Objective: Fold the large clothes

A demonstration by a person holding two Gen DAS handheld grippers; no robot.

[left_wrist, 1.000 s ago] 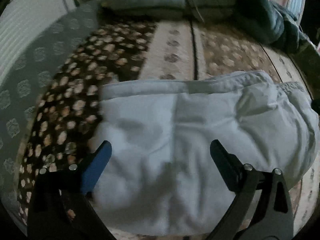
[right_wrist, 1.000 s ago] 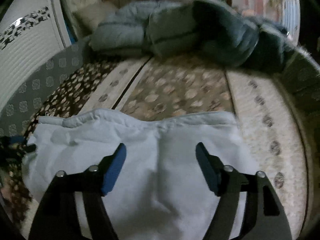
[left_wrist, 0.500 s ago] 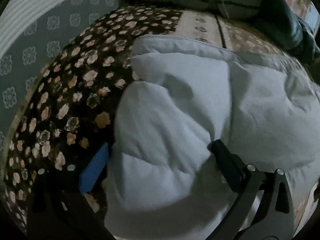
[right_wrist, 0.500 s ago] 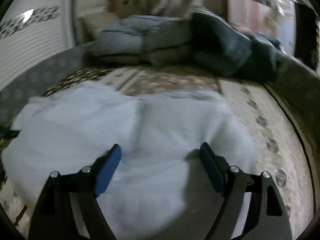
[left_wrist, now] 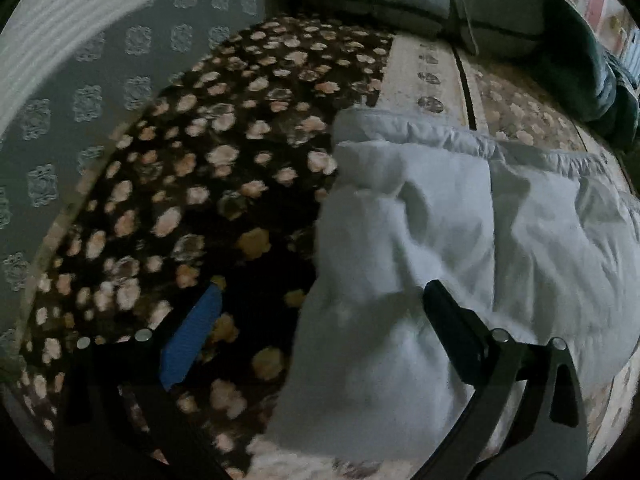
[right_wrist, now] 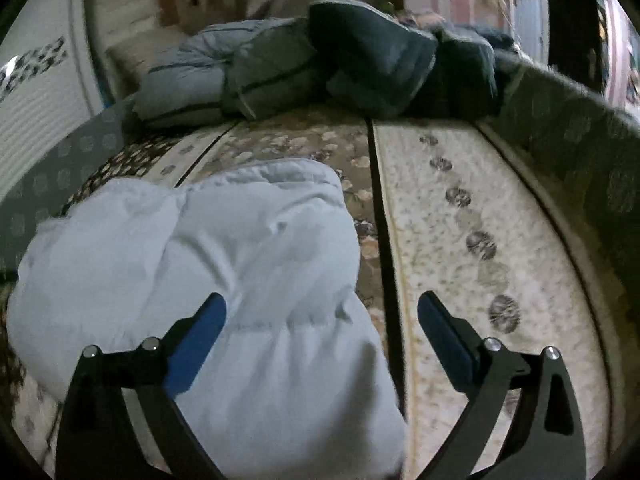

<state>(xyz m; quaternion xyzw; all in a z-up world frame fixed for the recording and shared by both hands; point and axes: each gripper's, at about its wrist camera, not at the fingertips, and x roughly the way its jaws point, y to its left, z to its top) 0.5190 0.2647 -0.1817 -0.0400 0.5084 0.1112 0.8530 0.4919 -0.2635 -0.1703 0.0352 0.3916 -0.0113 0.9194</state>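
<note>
Bed, patterned covers, quilts heaped at far end. White garment bunched mid-bed, rumpled, lying loose. Right tongs apart, just been opening, garment's right edge beneath and between, pads not pressing. Left tongs apart over garment's left edge, gripping nothing.

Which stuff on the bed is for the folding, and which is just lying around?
For the folding:
- puffy white padded garment, bunched on the bed
- left gripper, open
- right gripper, open, jaws just opened wider, over the garment's edge

Just lying about:
- pale grey-blue quilted jacket
- dark teal padded jacket
- flower-patterned bedspread
</note>
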